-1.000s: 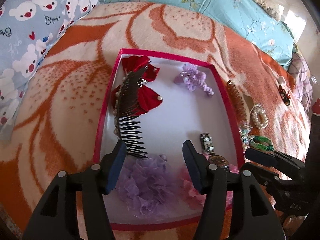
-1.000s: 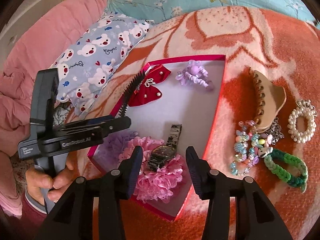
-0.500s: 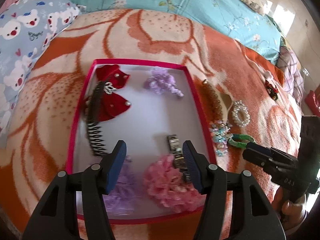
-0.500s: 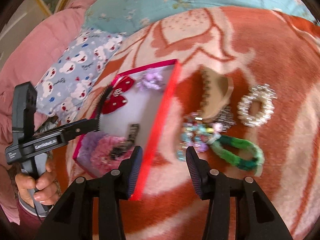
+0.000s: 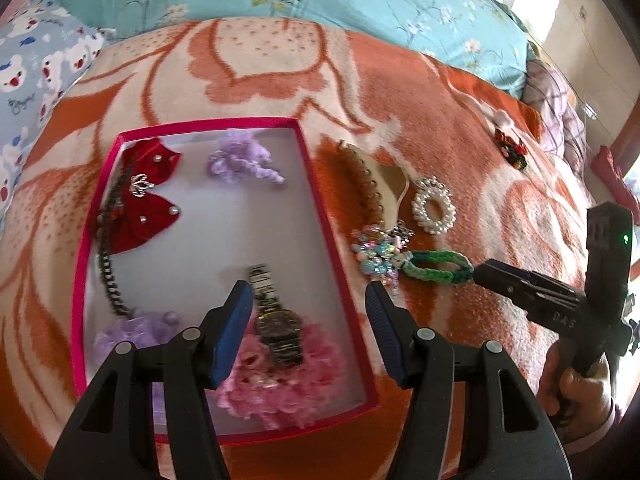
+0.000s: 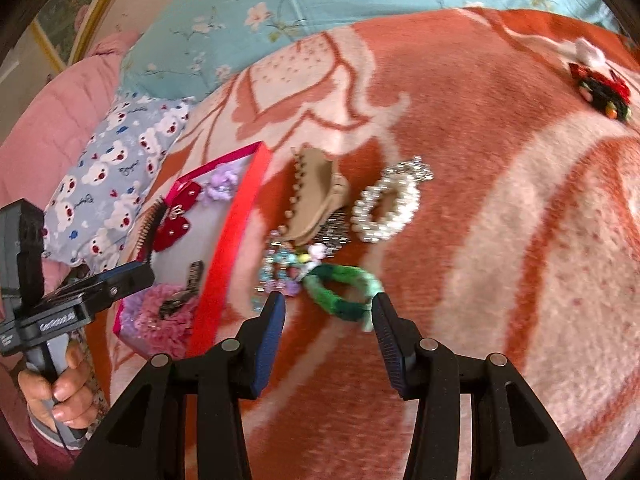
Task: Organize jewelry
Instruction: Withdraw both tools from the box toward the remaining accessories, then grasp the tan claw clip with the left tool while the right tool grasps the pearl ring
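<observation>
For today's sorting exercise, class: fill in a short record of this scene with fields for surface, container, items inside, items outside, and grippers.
surface: orange patterned blanket
container: red-rimmed box
inside: red bow, black comb, lilac scrunchie, wristwatch on a pink scrunchie
outside: beige claw clip, pearl scrunchie, bead bracelet, green bracelet
grippers: left gripper and right gripper both open, empty

The right gripper (image 6: 328, 312) hangs open just near of the green braided bracelet (image 6: 340, 288) on the blanket (image 6: 500, 240), right of the red box (image 6: 228, 248).
</observation>
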Demonstrator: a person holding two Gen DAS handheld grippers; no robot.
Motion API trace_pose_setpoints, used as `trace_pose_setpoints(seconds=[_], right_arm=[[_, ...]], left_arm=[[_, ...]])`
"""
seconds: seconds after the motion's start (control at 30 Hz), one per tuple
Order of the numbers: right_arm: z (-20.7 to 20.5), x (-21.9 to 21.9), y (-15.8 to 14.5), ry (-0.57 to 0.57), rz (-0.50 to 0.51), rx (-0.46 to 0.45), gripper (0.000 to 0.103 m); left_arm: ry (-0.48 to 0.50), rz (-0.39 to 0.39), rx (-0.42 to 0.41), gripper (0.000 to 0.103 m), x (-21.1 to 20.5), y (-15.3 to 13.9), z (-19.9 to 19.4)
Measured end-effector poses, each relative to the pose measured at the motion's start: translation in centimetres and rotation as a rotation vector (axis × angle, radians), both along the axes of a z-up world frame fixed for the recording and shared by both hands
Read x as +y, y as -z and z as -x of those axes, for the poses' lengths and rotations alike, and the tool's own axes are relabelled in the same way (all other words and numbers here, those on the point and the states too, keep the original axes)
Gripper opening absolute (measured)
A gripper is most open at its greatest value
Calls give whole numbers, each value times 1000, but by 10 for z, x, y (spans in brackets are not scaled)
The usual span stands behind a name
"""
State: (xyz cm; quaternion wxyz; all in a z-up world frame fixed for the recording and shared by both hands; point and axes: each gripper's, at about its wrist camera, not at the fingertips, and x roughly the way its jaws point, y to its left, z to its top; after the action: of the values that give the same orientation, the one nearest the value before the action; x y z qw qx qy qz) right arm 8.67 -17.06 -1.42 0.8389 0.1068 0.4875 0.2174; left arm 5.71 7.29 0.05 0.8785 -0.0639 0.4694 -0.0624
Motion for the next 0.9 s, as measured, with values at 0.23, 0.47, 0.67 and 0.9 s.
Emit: trace_pose_setpoints(seconds=[0.23,0.47,0.67,0.9], right_arm=[[-18,-12,2,39,32,-6,48],[-50,-18,5,92,92,-36,47],[-82,-13,21,79,120,23,45],[-88,-13,26,34,125,20,14]], left_arm=[[33,-2,-8,58,-21,-6,-14],[67,-12,-4,59,-48,-8,-44],[88,-16,25,61,-66,1,-70],[93,-21,70,65,-84,15,-103]])
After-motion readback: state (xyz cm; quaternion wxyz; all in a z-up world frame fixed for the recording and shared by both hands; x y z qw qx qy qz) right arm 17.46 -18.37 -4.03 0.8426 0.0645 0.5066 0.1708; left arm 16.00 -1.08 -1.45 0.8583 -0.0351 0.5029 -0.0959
